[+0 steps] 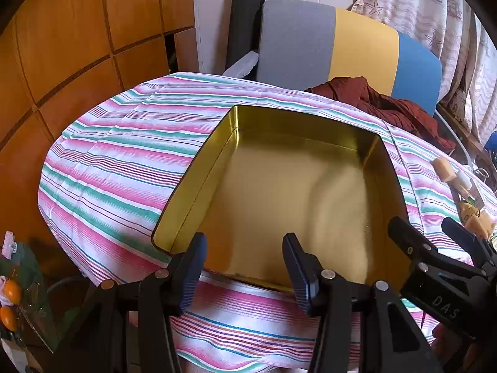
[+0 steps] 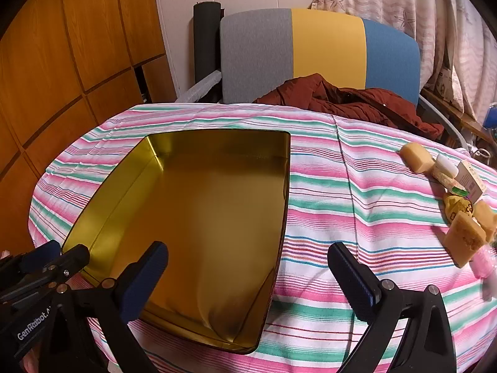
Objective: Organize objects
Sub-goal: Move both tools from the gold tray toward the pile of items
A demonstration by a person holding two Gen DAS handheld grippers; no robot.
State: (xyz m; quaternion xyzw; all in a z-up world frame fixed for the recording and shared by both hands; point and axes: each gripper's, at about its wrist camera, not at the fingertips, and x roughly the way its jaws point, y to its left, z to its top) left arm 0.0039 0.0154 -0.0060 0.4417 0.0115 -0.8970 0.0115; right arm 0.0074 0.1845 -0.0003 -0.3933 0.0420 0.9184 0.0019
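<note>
An empty gold metal tin (image 1: 217, 161) (image 2: 130, 171) lies open on the striped tablecloth. My left gripper (image 1: 245, 264) is open and empty over the tin's near edge. My right gripper (image 2: 248, 276) is open and empty above the tin's near right corner; it also shows in the left wrist view (image 1: 435, 230). A cluster of small items lies at the table's right edge: yellow sponge-like blocks (image 2: 416, 157) (image 1: 442, 164), a white piece (image 2: 447, 164), a small carton (image 2: 472, 180), a yellow wrapper (image 2: 456, 206), a tan block (image 2: 464, 237) and a pink item (image 2: 483, 262).
The striped cloth (image 2: 326, 202) covers a round table. A grey, yellow and blue chair (image 2: 320, 49) stands behind it with a dark red garment (image 2: 351, 99) on the seat. Wooden panelling (image 1: 62, 46) is at left, curtains (image 2: 419, 0) at right. Clutter (image 1: 12, 295) lies low left.
</note>
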